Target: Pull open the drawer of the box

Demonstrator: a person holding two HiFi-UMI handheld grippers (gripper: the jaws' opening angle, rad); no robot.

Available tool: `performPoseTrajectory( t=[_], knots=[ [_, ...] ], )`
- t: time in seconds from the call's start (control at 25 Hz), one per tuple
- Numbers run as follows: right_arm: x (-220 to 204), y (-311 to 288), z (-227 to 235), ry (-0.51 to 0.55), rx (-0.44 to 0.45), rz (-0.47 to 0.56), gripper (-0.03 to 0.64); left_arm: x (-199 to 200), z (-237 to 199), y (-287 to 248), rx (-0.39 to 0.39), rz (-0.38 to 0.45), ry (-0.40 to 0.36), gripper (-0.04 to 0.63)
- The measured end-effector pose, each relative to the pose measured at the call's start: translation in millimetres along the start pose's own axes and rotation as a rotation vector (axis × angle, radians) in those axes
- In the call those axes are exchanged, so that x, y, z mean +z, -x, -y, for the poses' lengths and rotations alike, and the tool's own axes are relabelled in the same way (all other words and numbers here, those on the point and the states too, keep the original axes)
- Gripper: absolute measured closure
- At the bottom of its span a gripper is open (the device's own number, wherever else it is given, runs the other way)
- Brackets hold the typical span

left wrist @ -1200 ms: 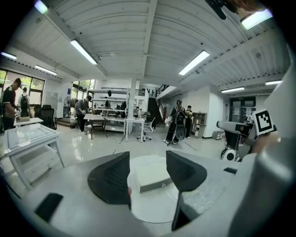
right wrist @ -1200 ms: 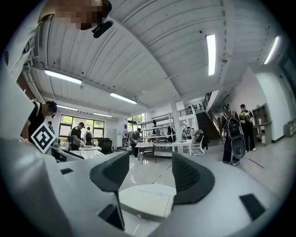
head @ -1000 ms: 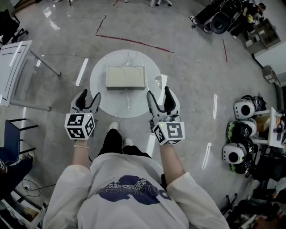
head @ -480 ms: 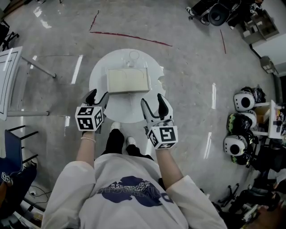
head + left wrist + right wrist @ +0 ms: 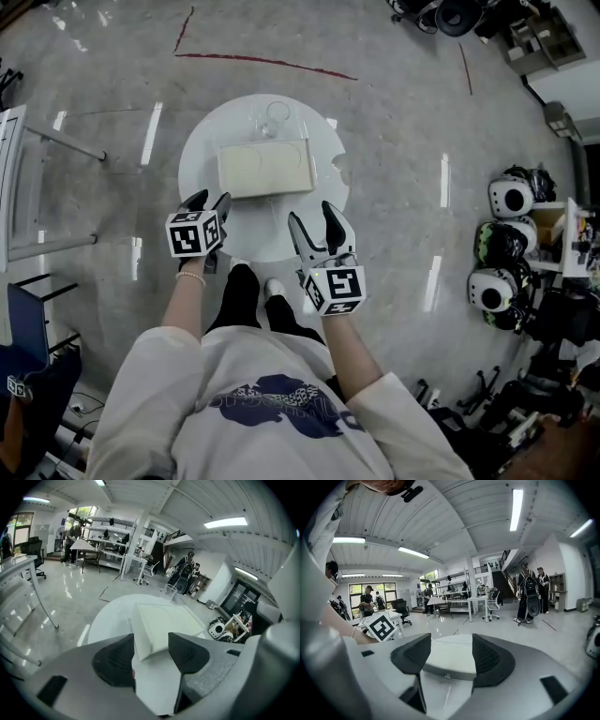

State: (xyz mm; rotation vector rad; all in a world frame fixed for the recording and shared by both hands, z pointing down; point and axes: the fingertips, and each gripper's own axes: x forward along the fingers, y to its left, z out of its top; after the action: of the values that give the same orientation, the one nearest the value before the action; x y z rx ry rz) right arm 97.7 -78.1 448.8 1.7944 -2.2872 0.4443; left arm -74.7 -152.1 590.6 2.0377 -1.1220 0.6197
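Big bright workshop hall, mostly grey and white

Polished grey concrete floor [image 5: 422, 141] with glare streaks, and a thin red line [image 5: 272, 62] running across it beyond the round white worktop [image 5: 197, 159]. A white table [image 5: 56, 141] pokes in at the left edge, and a few white helmets [image 5: 509, 196] sit stacked on the right next to some dark clutter. The ceiling [image 5: 440, 522] is white ribbed panels with long strip lights [image 5: 516, 508]. Farther back there are big windows [image 5: 389, 595], white desks [image 5: 476, 603] with office chairs [image 5: 493, 607], a staircase [image 5: 500, 576] going to an upper level, and a few people [image 5: 529, 595] standing around.
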Motion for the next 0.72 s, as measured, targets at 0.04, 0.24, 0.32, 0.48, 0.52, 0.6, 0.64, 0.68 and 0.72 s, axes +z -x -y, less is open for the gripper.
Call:
performPoseTrajectory(
  t=[0.04,0.24,0.32,0.48,0.52,0.6,0.64,0.68,0.72],
  knots=[
    [-3,-2,2,-0.003,-0.004,-0.007,0.351,-1,-2,-5,0.002,-0.014,0.007,0.365],
    [-20,-10,12,-0.025,-0.025,-0.040,0.351,-10,-12,-25,0.013,-0.062,0.031,0.374],
    [-27,-14,14,-0.031,-0.029,-0.053,0.351,-12,-14,-29,0.015,-0.073,0.034,0.379],
    [-39,-20,18,-0.044,-0.032,-0.084,0.351,-13,-14,-34,0.015,-0.096,0.027,0.394],
    [-42,-22,18,-0.046,-0.032,-0.093,0.351,-13,-14,-34,0.014,-0.100,0.028,0.397],
    [-49,-26,20,-0.046,-0.034,-0.117,0.351,-14,-12,-35,0.007,-0.107,0.030,0.408],
    [-53,-28,21,-0.048,-0.039,-0.136,0.351,-14,-11,-35,0.003,-0.111,0.032,0.414],
    [-58,-30,22,-0.053,-0.048,-0.160,0.351,-14,-10,-35,-0.001,-0.117,0.036,0.422],
    [-64,-32,23,-0.060,-0.056,-0.188,0.351,-13,-9,-35,-0.004,-0.123,0.040,0.431]
  ],
)
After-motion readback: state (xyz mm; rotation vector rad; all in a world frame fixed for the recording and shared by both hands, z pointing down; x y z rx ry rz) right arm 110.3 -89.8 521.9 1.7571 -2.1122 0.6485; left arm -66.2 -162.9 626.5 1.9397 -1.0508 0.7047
